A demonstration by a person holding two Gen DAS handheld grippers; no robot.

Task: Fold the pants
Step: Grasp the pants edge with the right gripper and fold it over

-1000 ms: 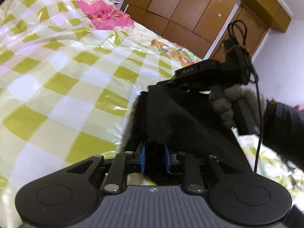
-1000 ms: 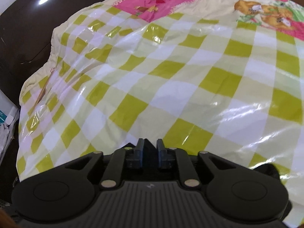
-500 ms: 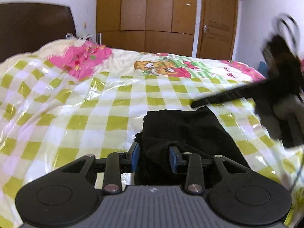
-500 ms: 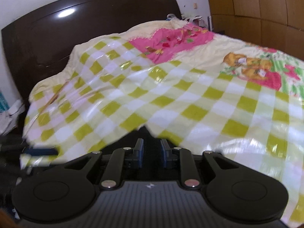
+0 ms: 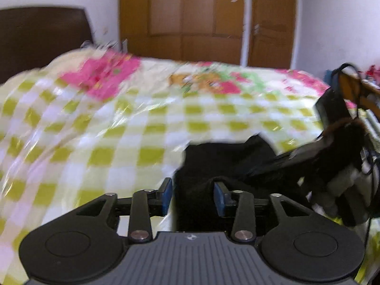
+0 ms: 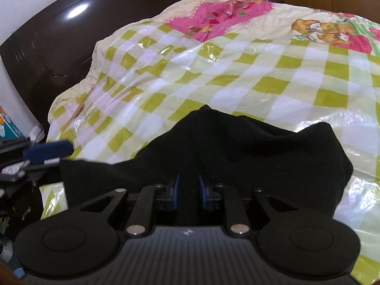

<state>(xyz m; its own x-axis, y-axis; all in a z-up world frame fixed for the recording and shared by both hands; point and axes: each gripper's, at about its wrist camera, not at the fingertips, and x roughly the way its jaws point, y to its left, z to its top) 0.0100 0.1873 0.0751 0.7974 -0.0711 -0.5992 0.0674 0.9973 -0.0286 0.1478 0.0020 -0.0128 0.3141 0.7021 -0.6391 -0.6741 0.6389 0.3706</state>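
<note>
Left gripper [image 5: 191,196] fingers now wider apart around black pants [image 6: 237,147], right gripper [image 6: 188,192] fingers apart, pants between.

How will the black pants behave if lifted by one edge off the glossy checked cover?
The black pants will likely flop and drape: they already lie bunched in soft humps. They look thick, so probably fairly heavy. The checked cover shines like plastic, so they may slide rather than drag it.
</note>
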